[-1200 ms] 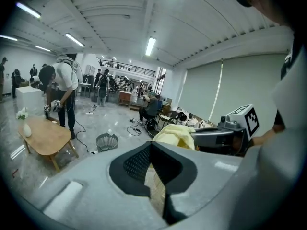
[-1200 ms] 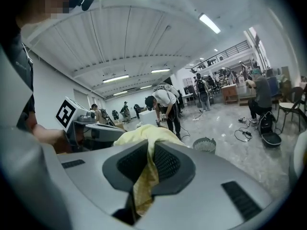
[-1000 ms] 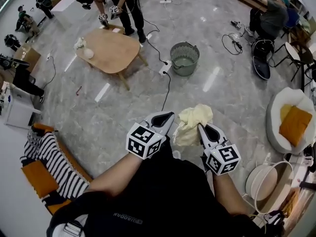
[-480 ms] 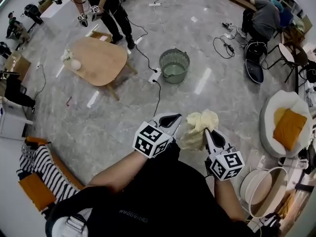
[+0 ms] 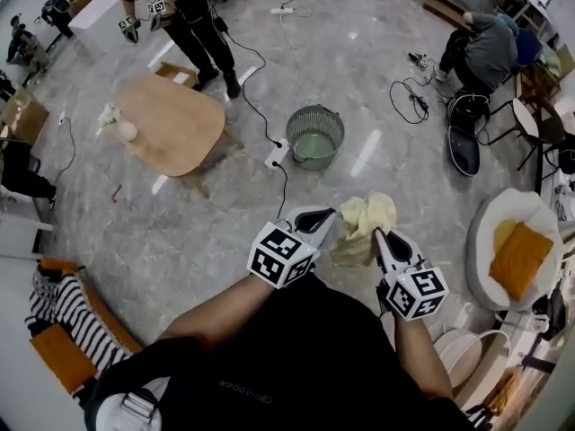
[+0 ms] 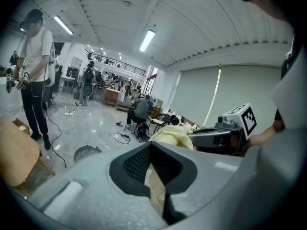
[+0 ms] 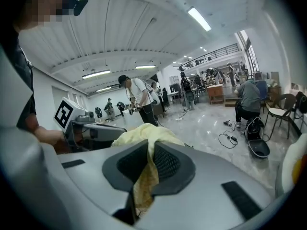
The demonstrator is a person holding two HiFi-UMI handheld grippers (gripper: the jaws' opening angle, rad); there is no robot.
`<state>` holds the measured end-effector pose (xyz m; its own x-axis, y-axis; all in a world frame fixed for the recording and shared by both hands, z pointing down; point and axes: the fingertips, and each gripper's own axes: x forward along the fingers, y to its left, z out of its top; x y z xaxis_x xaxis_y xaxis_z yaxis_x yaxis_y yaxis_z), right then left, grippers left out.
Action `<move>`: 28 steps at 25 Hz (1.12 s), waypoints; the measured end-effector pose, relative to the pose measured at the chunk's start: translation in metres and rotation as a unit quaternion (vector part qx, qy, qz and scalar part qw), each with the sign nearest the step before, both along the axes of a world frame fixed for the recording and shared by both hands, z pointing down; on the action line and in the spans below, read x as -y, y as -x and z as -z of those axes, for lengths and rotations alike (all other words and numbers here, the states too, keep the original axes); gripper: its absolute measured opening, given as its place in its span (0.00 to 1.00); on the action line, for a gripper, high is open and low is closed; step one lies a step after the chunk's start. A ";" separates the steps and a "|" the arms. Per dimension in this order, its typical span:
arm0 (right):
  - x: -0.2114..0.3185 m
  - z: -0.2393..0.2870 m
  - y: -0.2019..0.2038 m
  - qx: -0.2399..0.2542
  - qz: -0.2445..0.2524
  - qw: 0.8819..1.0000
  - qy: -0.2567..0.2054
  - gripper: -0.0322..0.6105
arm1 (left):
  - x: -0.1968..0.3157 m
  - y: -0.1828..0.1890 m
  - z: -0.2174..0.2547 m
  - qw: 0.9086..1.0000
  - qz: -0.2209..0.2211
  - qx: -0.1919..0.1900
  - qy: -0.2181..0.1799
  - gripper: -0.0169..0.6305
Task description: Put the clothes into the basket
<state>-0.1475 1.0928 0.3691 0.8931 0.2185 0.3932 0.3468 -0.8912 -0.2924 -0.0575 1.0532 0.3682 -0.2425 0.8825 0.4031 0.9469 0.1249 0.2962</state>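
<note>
While the left tool [image 5: 325, 215] and the right tool [image 5: 381, 235] are held out side by side in front of the person, the pale yellow garment [image 5: 364, 224] hangs bunched between them, clear of the marble floor [image 5: 207, 223]. Each tool has its jaws pinched nearly together on a fold of the fabric, which shows squeezed between the pads. The mesh basket [image 5: 314, 136] stands well ahead on the floor, near a wooden tabletop [image 5: 175, 124].

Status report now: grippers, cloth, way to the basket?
Left gripper and right gripper both shut on yellow cloth. Basket ahead, on floor. Power strip lies beside it.
</note>
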 end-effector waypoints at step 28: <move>-0.237 -0.046 -0.168 0.019 0.204 0.978 -0.025 0.12 | -0.184 -0.150 -0.028 0.974 0.224 -0.012 -0.043 0.03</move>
<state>0.0208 1.3293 0.4147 0.8865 -0.1736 0.4290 -0.0235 -0.9427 -0.3329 0.0928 1.2374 0.3961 0.1694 0.8599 0.4816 0.9076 -0.3265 0.2638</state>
